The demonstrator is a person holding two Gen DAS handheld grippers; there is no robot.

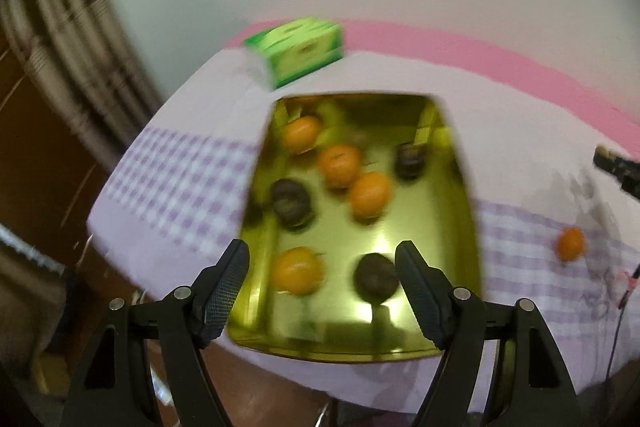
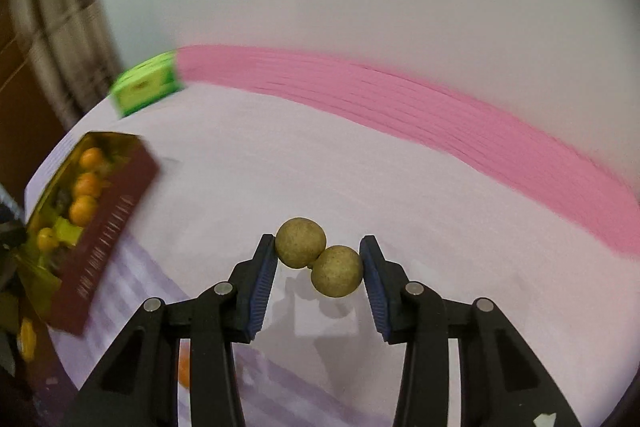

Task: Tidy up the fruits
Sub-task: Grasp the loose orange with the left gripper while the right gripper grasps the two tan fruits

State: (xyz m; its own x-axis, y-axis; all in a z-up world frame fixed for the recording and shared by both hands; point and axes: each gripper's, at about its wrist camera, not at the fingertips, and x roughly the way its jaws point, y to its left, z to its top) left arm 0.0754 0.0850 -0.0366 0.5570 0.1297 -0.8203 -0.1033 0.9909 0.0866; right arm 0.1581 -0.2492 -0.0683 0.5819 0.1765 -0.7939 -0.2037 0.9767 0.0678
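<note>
Currently right claw (image 2: 319, 259) pinches two tan fruits (image 2: 320, 255) end-to-end, left claw (image 1: 322, 277) wide over gold tray (image 1: 464, 195); off-axis squeeze could pop one loose.

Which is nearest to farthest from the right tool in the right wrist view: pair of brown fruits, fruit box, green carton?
1. Pair of brown fruits: between the pads of the right tool, which is shut on them.
2. Fruit box: on the cloth at the left, oranges inside.
3. Green carton: far left, at the back edge of the table.
</note>
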